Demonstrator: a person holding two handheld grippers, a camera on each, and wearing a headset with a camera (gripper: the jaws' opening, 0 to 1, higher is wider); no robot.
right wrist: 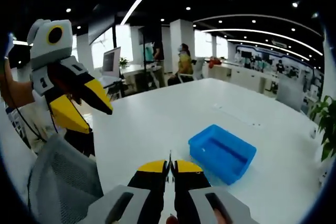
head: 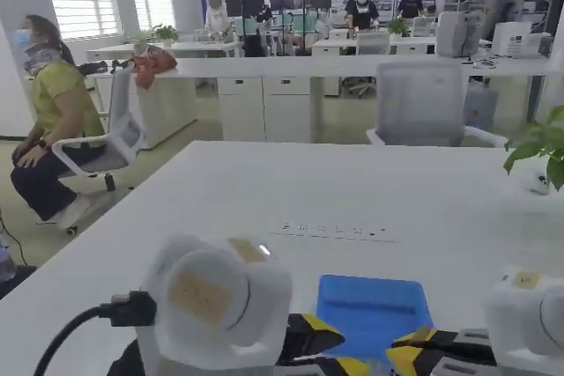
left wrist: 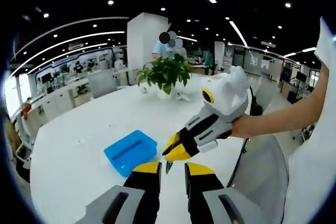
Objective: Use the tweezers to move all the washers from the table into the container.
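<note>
Tweezers (right wrist: 169,156): clamped between the closed jaws of the right hand-held gripper (right wrist: 169,166). The thin tips poke out forward above the bench (head: 291,191).
Left hand-held gripper (left wrist: 172,167): jaws apart, holding nothing, close beside the right one.
Container (head: 373,310): a blue tray on the bench just ahead of both grippers. We judge it empty.
Washers: too small for us to make out on the white bench.
Step in hand: we judge this the start, with the tool gripped and no washer picked yet.
Next move: find a washer, lower the tips over it, pinch gently, then carry it to the tray.
Around: a potted plant (left wrist: 165,73) at the far edge, a chair (head: 423,103) behind the bench, and a seated person (head: 53,121) well apart.
In the way: little, though the left gripper crowds the tweezer tips.
</note>
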